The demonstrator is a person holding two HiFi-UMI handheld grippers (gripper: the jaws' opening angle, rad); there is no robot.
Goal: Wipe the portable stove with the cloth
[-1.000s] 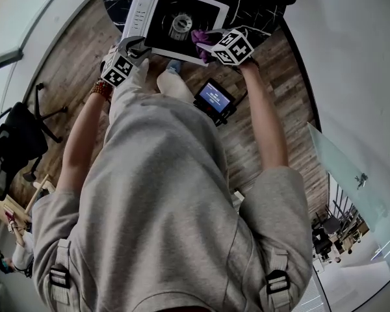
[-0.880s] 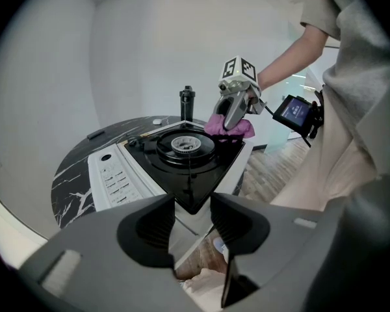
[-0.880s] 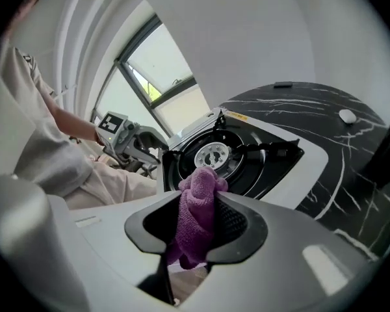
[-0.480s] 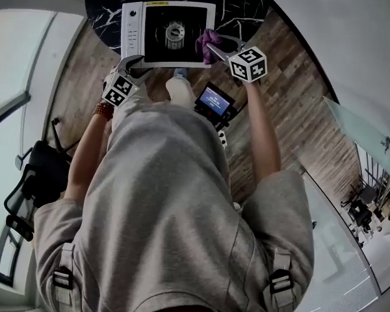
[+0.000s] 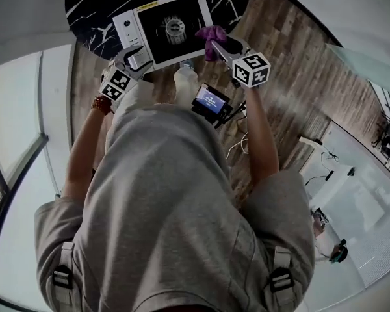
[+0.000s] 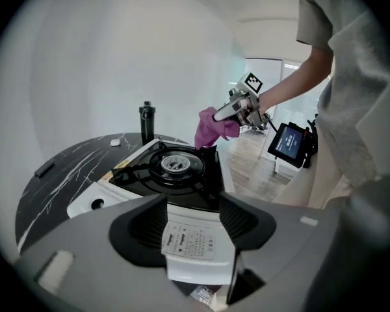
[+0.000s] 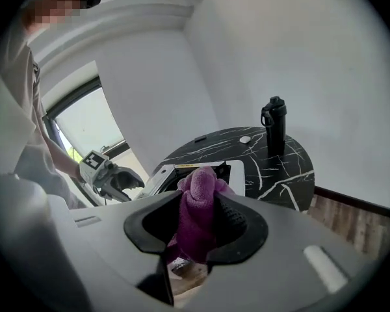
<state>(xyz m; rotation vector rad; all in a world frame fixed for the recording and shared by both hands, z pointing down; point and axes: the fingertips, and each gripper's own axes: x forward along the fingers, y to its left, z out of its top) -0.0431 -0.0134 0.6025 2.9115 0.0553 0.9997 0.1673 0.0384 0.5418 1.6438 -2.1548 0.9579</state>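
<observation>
Presently, a purple fleece cloth (image 7: pixel 196 203) is clamped by the right gripper (image 7: pixel 196 225); the jaws of the left gripper (image 6: pixel 194 221), just opening, are parted around the near edge of the white portable stove (image 6: pixel 182 239).

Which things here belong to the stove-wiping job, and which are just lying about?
Part of the job:
portable stove
purple cloth, clamped in the right gripper

Just lying about:
black bottle and small white object, both on the marble table
screen on a stand beside the person
</observation>
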